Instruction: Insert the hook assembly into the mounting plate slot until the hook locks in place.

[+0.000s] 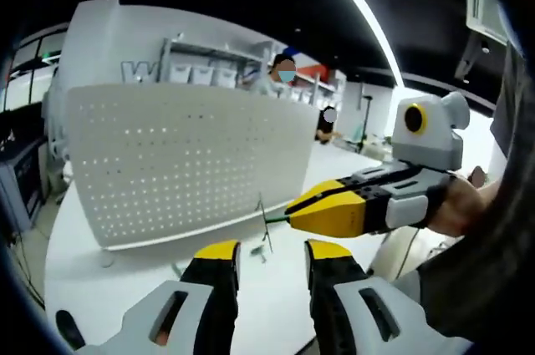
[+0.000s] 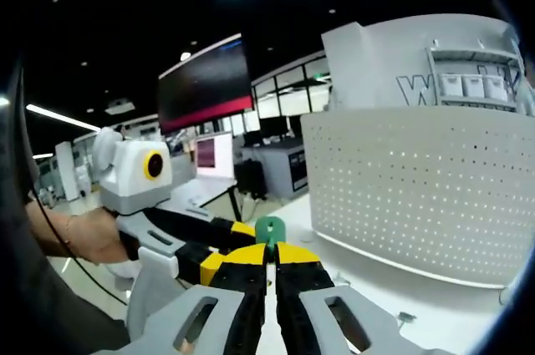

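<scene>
The mounting plate (image 1: 184, 163) is a white perforated panel standing upright on the white table (image 1: 125, 271); it also appears in the right gripper view as the plate (image 2: 418, 188) at the right. My right gripper (image 2: 269, 256) is shut on the hook assembly (image 2: 269, 228), whose green head pokes up between the tips. In the left gripper view the right gripper (image 1: 292, 211) reaches in from the right, a thin green tip of the hook assembly (image 1: 274, 218) pointing toward the plate's lower right corner, short of it. My left gripper (image 1: 272, 253) is open and holds nothing, low in front of the plate.
A thin metal piece (image 1: 263, 234) stands on the table just below the right gripper's tips. A small part (image 2: 405, 318) lies on the table near the plate's base. Shelves with bins (image 1: 205, 71) and people stand behind. Desks and a dark screen (image 2: 205, 88) are at the left.
</scene>
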Demonstrator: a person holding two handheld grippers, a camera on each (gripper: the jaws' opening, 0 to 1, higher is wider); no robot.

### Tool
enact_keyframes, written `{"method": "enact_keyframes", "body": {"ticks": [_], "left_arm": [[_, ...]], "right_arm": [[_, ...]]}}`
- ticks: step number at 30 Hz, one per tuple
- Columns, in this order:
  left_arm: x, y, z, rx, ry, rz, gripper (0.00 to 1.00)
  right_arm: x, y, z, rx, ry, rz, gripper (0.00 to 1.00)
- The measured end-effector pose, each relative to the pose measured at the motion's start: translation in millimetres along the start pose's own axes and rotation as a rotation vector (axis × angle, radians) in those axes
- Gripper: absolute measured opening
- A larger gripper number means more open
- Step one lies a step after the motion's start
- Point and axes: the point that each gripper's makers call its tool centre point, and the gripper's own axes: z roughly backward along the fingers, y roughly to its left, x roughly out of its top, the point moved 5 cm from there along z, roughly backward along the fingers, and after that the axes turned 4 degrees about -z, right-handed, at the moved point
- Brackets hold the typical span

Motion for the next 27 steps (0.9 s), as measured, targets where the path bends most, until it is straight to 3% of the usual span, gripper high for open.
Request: {"method": "enact_keyframes", "body": {"ticks": [7, 16, 27], "left_arm": [[-0.3, -0.2, 2, 0.001, -0.007, 0.005, 0.62], [-2.1, -2.8, 1, -0.021, -0.008, 0.03, 0.81], [-1.8, -0.8, -1, -0.022, 0.017, 0.026, 0.87]], "right_arm": [[-1.5, -2, 0, -0.017, 0.0, 0.003, 0.0], [-0.1, -3, 0, -0.042, -0.006, 0.012, 0.0], [11.4, -7, 9, -0.095, -0.027, 0.014, 0.0]]}}
